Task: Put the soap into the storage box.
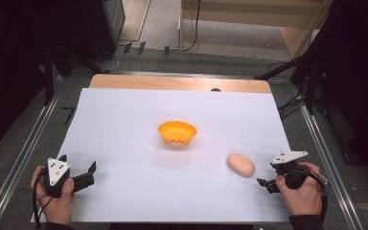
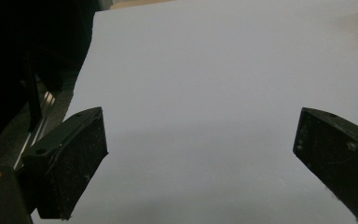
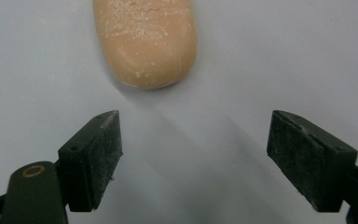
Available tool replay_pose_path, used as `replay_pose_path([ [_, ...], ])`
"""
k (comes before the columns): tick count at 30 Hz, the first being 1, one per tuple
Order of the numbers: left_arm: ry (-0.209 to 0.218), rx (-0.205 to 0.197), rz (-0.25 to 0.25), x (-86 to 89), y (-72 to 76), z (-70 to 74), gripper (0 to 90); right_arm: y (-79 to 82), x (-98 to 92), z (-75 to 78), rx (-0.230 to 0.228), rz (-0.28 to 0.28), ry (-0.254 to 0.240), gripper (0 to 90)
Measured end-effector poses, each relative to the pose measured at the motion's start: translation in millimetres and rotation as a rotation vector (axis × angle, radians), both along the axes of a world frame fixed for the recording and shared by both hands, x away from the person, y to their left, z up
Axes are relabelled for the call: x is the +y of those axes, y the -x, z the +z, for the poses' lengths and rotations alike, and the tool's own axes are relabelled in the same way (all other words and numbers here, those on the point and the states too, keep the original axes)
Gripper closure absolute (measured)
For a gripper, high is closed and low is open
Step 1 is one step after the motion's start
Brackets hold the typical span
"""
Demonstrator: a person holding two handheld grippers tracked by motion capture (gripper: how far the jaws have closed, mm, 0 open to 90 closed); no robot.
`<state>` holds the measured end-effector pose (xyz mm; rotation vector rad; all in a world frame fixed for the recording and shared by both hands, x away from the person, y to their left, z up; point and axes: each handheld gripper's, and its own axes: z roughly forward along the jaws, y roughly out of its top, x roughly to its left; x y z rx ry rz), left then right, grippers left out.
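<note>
On a white sheet (image 1: 124,124), a tan bread roll (image 1: 241,165) lies right of an orange bowl (image 1: 177,132), just beyond the right gripper (image 3: 193,158) — jaws apart, holding nothing — while the left gripper (image 1: 79,167), also wide open and empty, rests at the near left.

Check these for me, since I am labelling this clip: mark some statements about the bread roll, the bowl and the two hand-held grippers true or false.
1. The bread roll lies inside the orange bowl. False: it lies on the white sheet, apart from the bowl and nearer the person.
2. The right hand-held gripper is open, with nothing between its jaws. True.
3. The roll's end lies just ahead of the right hand-held gripper's jaws. True.
4. The left hand-held gripper is shut on the bowl. False: its jaws stand wide over bare sheet.
5. The bowl stands upright. True.
</note>
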<state>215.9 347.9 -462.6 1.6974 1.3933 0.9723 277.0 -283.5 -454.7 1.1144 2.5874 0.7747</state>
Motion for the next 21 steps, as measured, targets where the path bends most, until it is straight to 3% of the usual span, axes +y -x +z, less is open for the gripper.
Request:
replay_pose_path([
  [3,0.000,0.000,0.000,0.0,0.0,0.0,3.1,-4.6,5.1,-0.9,0.009,0.019,0.024,17.0],
  [21,-0.008,-0.004,0.002,-0.7,0.2,-0.2,3.3,-22.5,32.9,8.2,0.049,0.101,0.013,23.3],
])
